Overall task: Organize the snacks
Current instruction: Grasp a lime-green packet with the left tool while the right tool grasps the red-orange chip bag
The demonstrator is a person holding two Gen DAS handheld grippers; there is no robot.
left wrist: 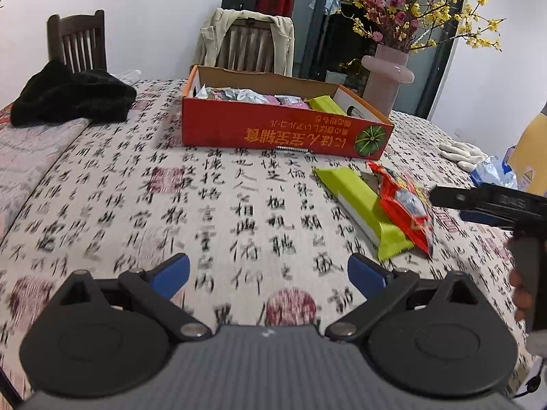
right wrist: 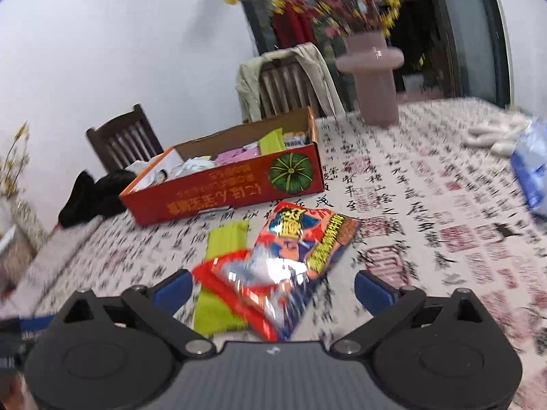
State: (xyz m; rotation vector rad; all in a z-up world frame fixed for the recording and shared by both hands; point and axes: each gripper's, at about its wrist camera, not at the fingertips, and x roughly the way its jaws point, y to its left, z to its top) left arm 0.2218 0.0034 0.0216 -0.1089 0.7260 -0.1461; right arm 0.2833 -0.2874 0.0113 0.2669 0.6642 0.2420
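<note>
While both claws hang over the counter point(left wrist: 102, 184), neither grips anything. Left claw point(left wrist: 268, 270): blue fingers point(left wrist: 171, 271) spread wide, only patterned cloth between them. Right claw point(right wrist: 270, 288): fingers point(right wrist: 374, 290) likewise spread wide, nothing pinched.

Loose snacks on the counter, two seen:
- green pack point(left wrist: 359, 205), lying flat, long axis slanted away from the box.
- red bag point(left wrist: 407, 208), lying beside the green pack and overlapping its right edge.

Relative to the left claw: both snacks sit ahead and to the right, well outside the finger gap; the green pack's near serrated end is just beyond the right finger. Relative to the right claw: the red bag point(right wrist: 294, 259) lies directly ahead, its near end reaching into the gap between the fingers, closer to the left finger; contact cannot be told because of blur. The green pack point(right wrist: 222, 266) lies partly under the bag, its near end by the left finger.

Box point(left wrist: 283, 130): red, open-topped, pumpkin print on the front wall, standing beyond the loose snacks. It holds assorted wrapped snacks, including another green pack point(left wrist: 324, 104) at its right end.

The right claw's body point(left wrist: 492, 201) shows at the left view's right edge, level with the red bag.

Also on the counter: pink vase point(left wrist: 386, 78) with flowers behind the box, black cloth point(left wrist: 68, 92) far left.
</note>
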